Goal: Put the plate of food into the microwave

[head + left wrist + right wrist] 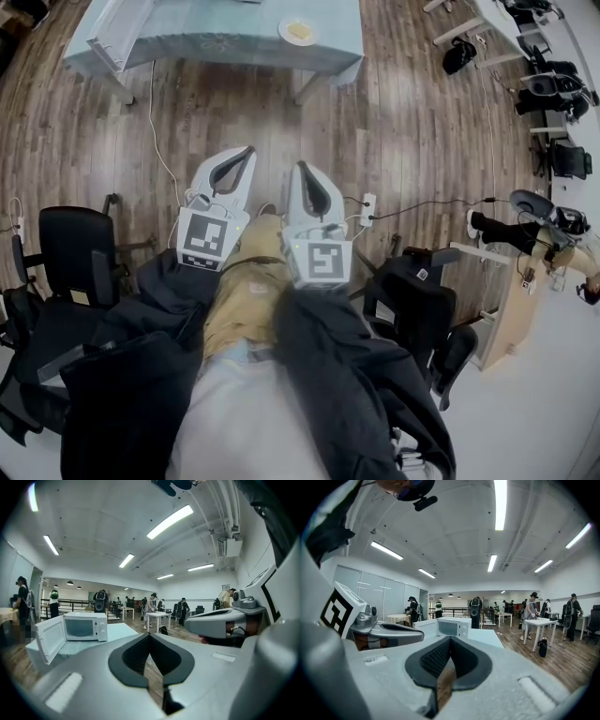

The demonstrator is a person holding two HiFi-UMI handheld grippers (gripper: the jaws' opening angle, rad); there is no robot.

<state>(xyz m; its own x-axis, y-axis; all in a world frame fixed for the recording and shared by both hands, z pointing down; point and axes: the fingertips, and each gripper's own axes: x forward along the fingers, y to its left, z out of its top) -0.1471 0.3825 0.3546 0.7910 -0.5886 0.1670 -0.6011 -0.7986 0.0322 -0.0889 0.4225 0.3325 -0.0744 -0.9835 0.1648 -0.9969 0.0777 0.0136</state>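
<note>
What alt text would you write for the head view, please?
The left hand-held gripper and the right hand-held gripper, both shut and empty, are held side by side above the person's legs, pointing toward a table across a wooden floor. A plate of food sits on the table; black chairs flank the person.

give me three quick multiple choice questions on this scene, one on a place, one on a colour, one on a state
1. The plate of food sits: A in the microwave; B on the blue-clothed table; C on the floor.
2. The microwave is: A black; B red; C white.
3. Its door is: A open; B shut; C missing.
1 B: head view shows it on the table. 2 C: its casing is white. 3 A: the door stands swung out.
</note>
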